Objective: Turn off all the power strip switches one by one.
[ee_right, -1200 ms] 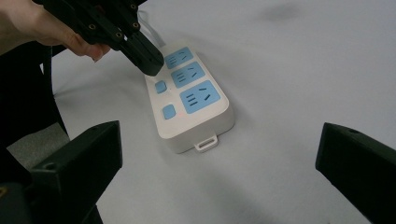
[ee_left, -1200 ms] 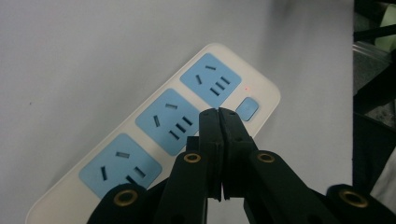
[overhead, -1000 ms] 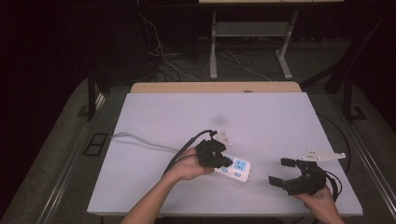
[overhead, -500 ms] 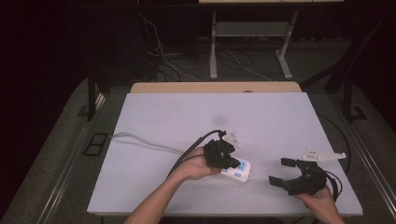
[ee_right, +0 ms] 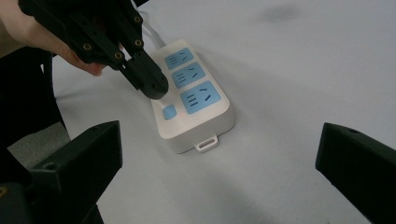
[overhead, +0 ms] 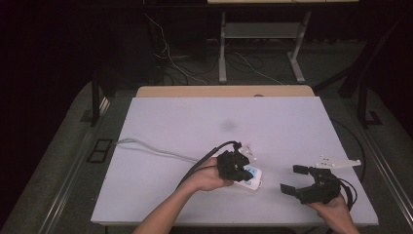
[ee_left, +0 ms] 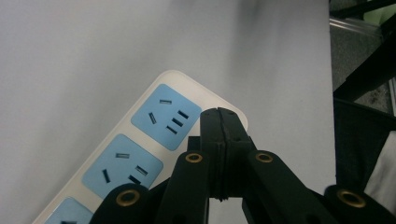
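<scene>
So there's a white plastic power strip with light-blue socket faces (ee_right: 194,95) lying flat on the pale grey table top (overhead: 195,122), near the front edge and a bit right of centre, with its grey cable (overhead: 146,147) running off toward the table's left side. The left gripper (ee_right: 152,84) has its black jaws pressed tight together with nothing between them, and the closed tip sits right over the strip's edge next to the small blue switch button (ee_right: 169,112) — can't tell for sure if it's actually touching the plastic or just hovering a hair above. In the left gripper view the tip covers the strip's long edge beside the end socket.

The right gripper (overhead: 294,180) is well apart from the strip, off to the right by the front edge, jaws spread wide and empty — the strip sits between them in its own view.
</scene>
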